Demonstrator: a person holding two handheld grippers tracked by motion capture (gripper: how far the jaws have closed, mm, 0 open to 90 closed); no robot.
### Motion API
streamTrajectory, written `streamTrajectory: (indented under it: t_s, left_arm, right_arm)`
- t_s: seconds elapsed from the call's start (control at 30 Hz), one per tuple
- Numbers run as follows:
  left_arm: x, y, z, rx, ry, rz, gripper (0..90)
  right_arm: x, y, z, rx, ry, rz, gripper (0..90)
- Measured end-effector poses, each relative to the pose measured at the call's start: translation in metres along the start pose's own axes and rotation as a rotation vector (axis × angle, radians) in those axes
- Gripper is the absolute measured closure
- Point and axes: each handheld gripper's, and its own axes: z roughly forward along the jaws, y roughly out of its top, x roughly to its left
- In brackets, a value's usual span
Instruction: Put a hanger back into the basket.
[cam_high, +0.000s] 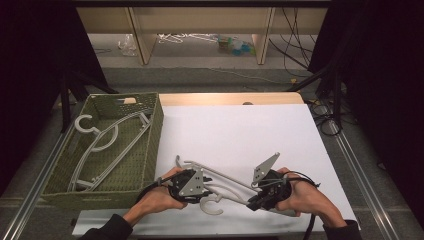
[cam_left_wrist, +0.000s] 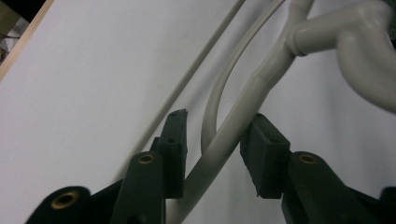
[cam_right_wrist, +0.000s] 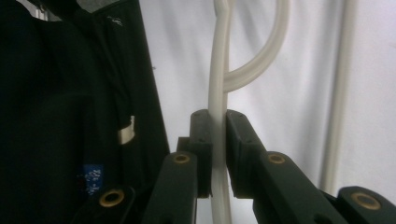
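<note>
A pale grey plastic hanger lies on the white table cover near the front edge, between the person's two hands. My left gripper is at its left half. In the left gripper view the hanger's arm runs between the jaws of my left gripper. It rests against the right pad, while a gap shows at the left pad, so this gripper is open around it. The thick hook curves off at the upper right. My right gripper is shut on a thin bar of the hanger.
A green woven basket stands at the table's left side and holds other grey hangers. Beyond the hands the white cover stretches to the wooden far edge. In the right gripper view a dark sleeve is at the left.
</note>
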Motion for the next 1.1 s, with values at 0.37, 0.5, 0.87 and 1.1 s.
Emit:
streamTrajectory:
  t_s: [0.37, 0.5, 0.87, 1.1]
  left_arm:
    - [0.001, 0.019, -0.008, 0.014, -0.008, 0.030, 74.9]
    - [0.001, 0.025, -0.009, 0.001, -0.022, -0.042, 77.4]
    - [0.008, 0.024, -0.013, -0.028, -0.066, -0.338, 79.0]
    - [0.019, 0.014, -0.028, -0.070, -0.026, -0.513, 79.1]
  right_arm:
    - [-0.009, -0.002, -0.009, -0.061, -0.120, 0.062, 59.5]
    - [-0.010, 0.000, -0.013, -0.079, -0.176, 0.075, 50.4]
    - [-0.010, 0.004, -0.022, -0.152, -0.334, 0.126, 38.7]
    - [-0.004, 0.005, -0.034, -0.222, -0.373, 0.157, 35.4]
